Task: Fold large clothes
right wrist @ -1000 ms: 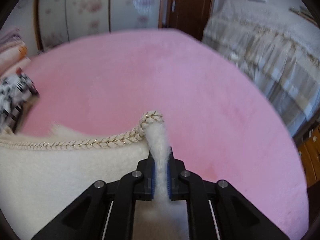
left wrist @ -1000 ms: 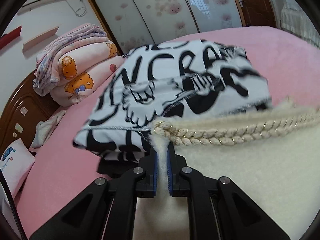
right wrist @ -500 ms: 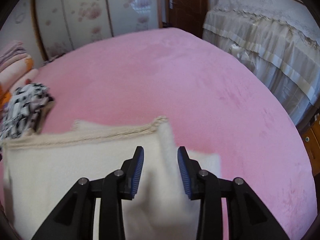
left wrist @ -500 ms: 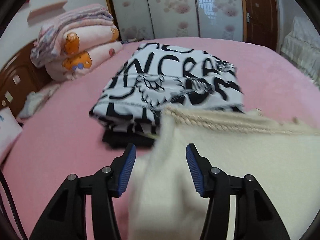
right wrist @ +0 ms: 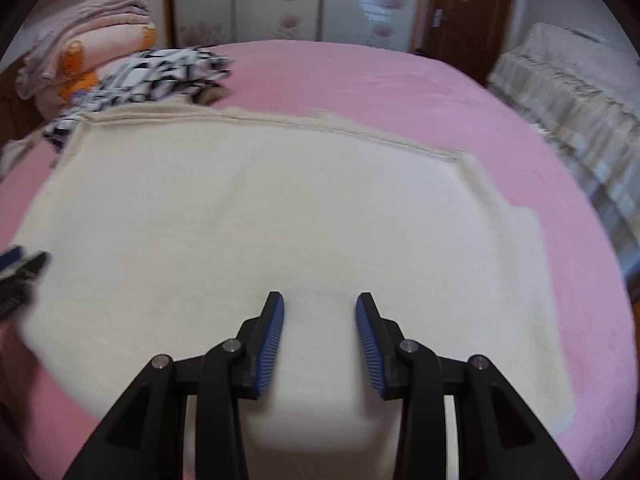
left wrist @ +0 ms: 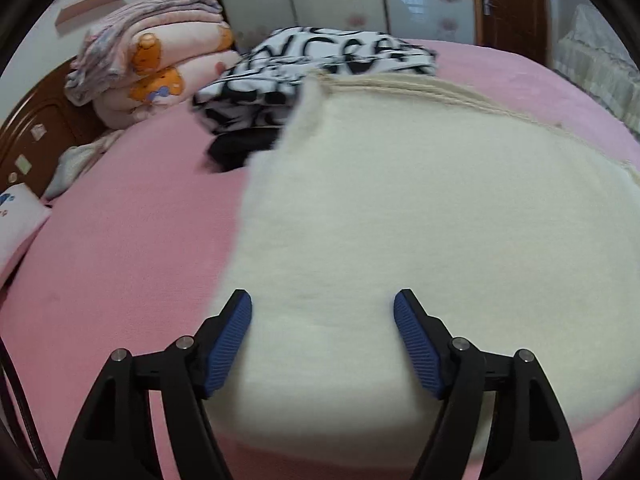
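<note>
A cream fuzzy garment [left wrist: 400, 216] with a braided trim along its far edge lies folded flat on the pink bed [left wrist: 132, 240]; it also shows in the right wrist view [right wrist: 280, 216]. My left gripper [left wrist: 322, 316] is open and empty above the garment's near left part. My right gripper [right wrist: 320, 312] is open and empty above its near middle. The left gripper's tip [right wrist: 20, 268] shows at the left edge of the right wrist view.
A folded black-and-white printed garment [left wrist: 320, 60] lies at the far edge, partly under the cream one. Stacked pink blankets [left wrist: 152, 64] sit by the wooden headboard [left wrist: 28, 136]. A second bed with a lace cover [right wrist: 580, 96] stands right. Wardrobe doors [right wrist: 300, 0] are behind.
Both grippers let go of the cream garment's trimmed edge, opened wide and drew back toward the near side. The garment now lies flat, folded over.
</note>
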{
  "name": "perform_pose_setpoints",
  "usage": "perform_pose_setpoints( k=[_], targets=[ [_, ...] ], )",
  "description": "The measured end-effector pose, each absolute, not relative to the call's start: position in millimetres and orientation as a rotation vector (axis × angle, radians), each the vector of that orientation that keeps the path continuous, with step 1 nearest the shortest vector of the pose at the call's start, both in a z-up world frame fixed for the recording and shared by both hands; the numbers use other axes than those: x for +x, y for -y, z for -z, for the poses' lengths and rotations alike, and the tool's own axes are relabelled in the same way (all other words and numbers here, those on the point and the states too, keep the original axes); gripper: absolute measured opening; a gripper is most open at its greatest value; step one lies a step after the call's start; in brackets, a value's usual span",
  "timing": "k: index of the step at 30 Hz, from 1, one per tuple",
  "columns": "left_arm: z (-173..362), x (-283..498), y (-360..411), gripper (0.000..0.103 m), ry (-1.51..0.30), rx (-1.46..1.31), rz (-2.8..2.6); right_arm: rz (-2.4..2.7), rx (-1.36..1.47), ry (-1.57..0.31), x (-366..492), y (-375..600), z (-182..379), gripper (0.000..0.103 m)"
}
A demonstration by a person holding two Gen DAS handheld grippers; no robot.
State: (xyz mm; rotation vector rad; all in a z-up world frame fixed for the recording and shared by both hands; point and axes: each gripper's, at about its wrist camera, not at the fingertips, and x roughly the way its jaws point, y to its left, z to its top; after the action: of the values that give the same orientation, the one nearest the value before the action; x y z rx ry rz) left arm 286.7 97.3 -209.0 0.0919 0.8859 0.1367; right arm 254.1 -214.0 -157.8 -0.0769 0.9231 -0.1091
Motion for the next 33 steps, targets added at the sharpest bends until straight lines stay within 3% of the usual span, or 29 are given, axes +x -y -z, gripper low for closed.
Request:
perform_pose_setpoints(
  k=[1,3,4,5,6,7,13,25,33],
  targets=[
    [209,286,-108,0.073,-0.888,0.092,-0.155,0.164,-0.085,-0.922,249,231,159,0.037],
    [213,288,-127,0.075,-0.911,0.109,-0.226,0.241,-0.055,-0.930,240,271,161,0.057],
    [214,287,-139,0.076,-0.922,0.063,-0.203,0.264,-0.029,-0.927,236,288,161,0.056],
    [214,287,-147,0.076,-0.931,0.018,-0.189,0.264,0.002,-0.922,231,303,161,0.048],
    [214,287,-153,0.076,-0.943,-0.013,-0.181,0.246,0.022,-0.923,226,313,159,0.025],
    [214,287,-156,0.076,-0.949,-0.025,-0.179,0.275,-0.003,-0.928,223,314,159,0.018],
    [209,286,-147,0.076,-0.982,-0.016,-0.202,0.301,0.047,-0.937,217,319,153,0.016],
    [167,258,-142,0.076,-1.037,-0.042,-0.140,0.288,0.230,-0.954,189,321,118,0.024],
    [129,216,-134,0.076,-1.025,-0.049,-0.090,0.274,0.237,-0.907,151,302,84,0.042]
  ],
)
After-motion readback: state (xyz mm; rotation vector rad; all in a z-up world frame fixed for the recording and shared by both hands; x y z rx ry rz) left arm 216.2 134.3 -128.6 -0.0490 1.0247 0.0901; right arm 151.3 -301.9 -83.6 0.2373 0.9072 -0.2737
